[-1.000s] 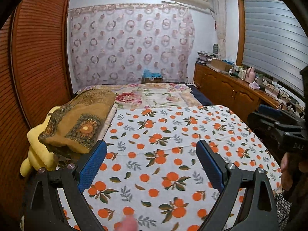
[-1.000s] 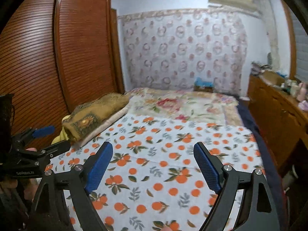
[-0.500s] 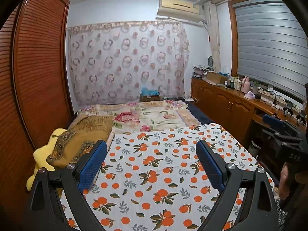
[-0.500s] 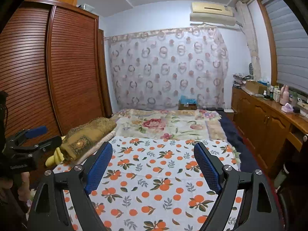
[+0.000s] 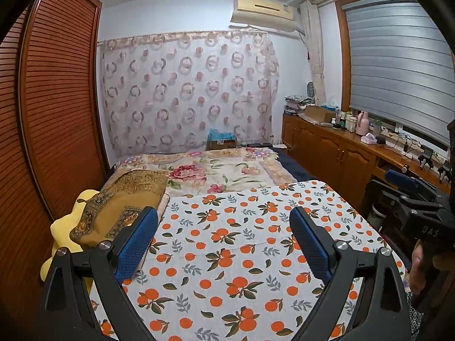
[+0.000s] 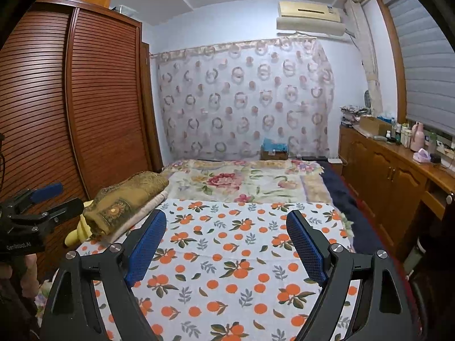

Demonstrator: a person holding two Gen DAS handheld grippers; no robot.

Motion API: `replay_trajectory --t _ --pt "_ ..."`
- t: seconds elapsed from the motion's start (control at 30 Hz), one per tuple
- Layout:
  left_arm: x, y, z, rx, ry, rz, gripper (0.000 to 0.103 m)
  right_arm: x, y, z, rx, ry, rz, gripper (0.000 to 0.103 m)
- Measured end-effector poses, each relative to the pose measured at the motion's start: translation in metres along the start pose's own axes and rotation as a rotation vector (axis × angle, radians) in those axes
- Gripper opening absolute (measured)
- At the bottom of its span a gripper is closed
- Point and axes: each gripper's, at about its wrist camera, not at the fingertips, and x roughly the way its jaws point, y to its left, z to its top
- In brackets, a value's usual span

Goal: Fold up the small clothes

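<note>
No small garment shows in either view. My left gripper [image 5: 223,213] hovers open above the white sheet with orange fruit print [image 5: 241,244], nothing between its blue pads. My right gripper [image 6: 226,216] is open too, over the same sheet [image 6: 227,255], with nothing between its pads. Each gripper appears in the other's view: the right gripper [image 5: 412,196] at the right edge, the left gripper [image 6: 37,199] at the left edge, each held by a hand [image 5: 421,264].
A folded brown patterned blanket [image 5: 122,204] and a yellow plush toy [image 5: 64,227] lie at the sheet's left edge. Beyond is a floral bedspread [image 5: 221,170]. A slatted wardrobe [image 6: 85,113] stands left, a cluttered wooden sideboard [image 6: 398,170] right.
Both grippers rose and tipped upward, so the ceiling and more of the room show. A pinkish thing at the bottom of the left wrist view is out of sight. Jaws stayed open.
</note>
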Motion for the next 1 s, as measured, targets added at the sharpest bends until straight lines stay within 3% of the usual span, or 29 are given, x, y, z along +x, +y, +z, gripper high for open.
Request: replay_trajectory --t 1.0 --pt "0.000 0.004 -0.003 -0.003 0.006 -0.004 0.094 0.005 -0.037 0.002 -0.026 0.003 0.040 0.088"
